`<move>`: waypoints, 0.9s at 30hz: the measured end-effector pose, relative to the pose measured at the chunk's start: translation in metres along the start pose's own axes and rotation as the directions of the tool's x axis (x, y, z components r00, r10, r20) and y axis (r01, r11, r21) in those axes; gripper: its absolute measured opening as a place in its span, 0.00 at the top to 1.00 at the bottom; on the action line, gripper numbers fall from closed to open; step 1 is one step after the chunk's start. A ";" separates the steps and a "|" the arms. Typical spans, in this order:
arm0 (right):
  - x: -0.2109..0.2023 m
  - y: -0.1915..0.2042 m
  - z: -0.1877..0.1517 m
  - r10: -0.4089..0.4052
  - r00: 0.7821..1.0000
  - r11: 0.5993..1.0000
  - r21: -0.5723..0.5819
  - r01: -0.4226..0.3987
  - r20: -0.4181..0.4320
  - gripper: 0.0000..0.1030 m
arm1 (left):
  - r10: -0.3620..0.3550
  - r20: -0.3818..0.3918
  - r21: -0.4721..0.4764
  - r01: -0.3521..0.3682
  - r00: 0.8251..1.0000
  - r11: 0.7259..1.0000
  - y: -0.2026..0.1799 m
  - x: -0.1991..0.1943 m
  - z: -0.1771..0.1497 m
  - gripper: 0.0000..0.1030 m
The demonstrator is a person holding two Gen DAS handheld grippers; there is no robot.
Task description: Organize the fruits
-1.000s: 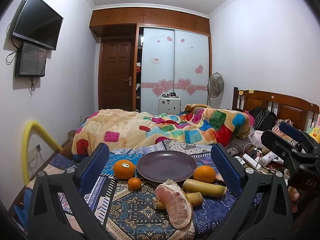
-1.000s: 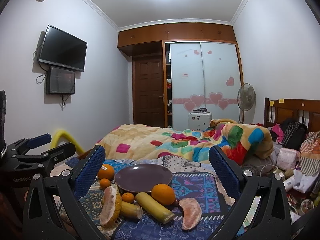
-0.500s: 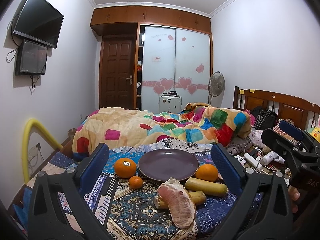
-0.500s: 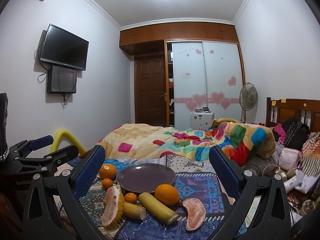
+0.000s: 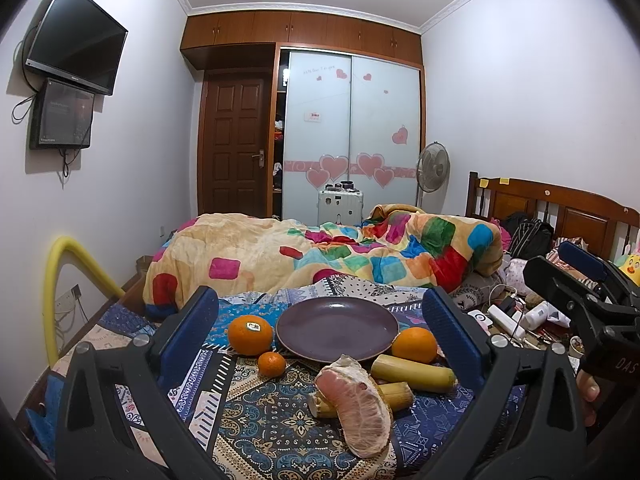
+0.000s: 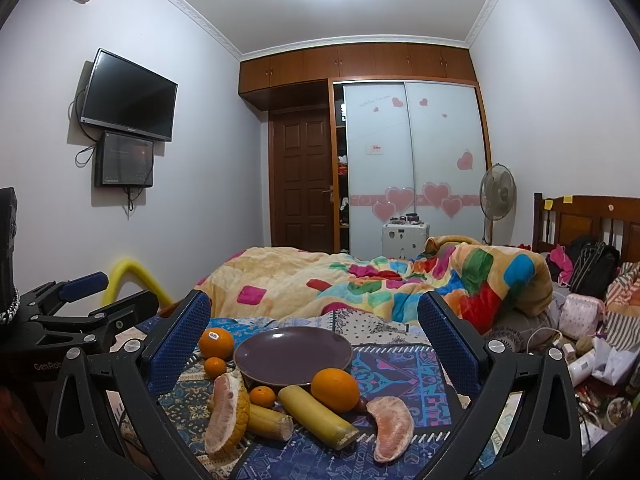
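Observation:
An empty purple plate [image 5: 337,327] [image 6: 293,354] sits on a patterned cloth. Around it lie an orange with a sticker [image 5: 250,335] [image 6: 216,343], a second orange [image 5: 414,344] [image 6: 335,389], small mandarins [image 5: 271,364] [image 6: 262,395], pomelo wedges [image 5: 358,410] [image 6: 390,426] and yellow cane pieces [image 5: 412,373] [image 6: 316,416]. My left gripper [image 5: 320,336] is open, empty, and held short of the fruit. My right gripper [image 6: 314,344] is open and empty too, to the right of the left one.
A colourful quilt [image 5: 320,256] is heaped behind the plate. Clutter, cables and bags [image 6: 580,320] lie to the right by the wooden headboard [image 5: 560,212]. A yellow tube [image 5: 60,280] arches at the left wall.
Both grippers have tilted or sunk slightly, so the fruit sits a little higher in view. Nothing on the cloth has moved.

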State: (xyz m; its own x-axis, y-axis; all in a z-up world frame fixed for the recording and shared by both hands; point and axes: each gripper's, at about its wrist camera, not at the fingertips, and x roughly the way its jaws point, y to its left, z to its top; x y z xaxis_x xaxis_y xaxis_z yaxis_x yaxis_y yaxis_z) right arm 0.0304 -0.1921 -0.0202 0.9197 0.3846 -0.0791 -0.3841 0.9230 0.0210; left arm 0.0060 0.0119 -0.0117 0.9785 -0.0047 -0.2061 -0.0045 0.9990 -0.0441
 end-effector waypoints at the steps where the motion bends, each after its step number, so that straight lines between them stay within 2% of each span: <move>1: 0.000 0.001 0.000 0.000 1.000 1.000 0.001 0.000 0.001 0.00 | 0.001 0.001 0.000 -0.001 1.000 1.000 0.000 0.000 0.000 0.00; 27: -0.001 -0.006 0.000 -0.011 1.000 1.000 0.014 0.011 0.005 0.00 | 0.001 -0.001 0.002 -0.001 1.000 1.000 0.000 0.004 -0.001 0.00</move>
State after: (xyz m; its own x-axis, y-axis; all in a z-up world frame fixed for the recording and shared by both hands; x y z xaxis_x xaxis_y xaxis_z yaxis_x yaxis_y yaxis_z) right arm 0.0316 -0.1985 -0.0205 0.9242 0.3745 -0.0743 -0.3730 0.9272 0.0340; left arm 0.0098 0.0120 -0.0134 0.9784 -0.0042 -0.2068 -0.0046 0.9991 -0.0418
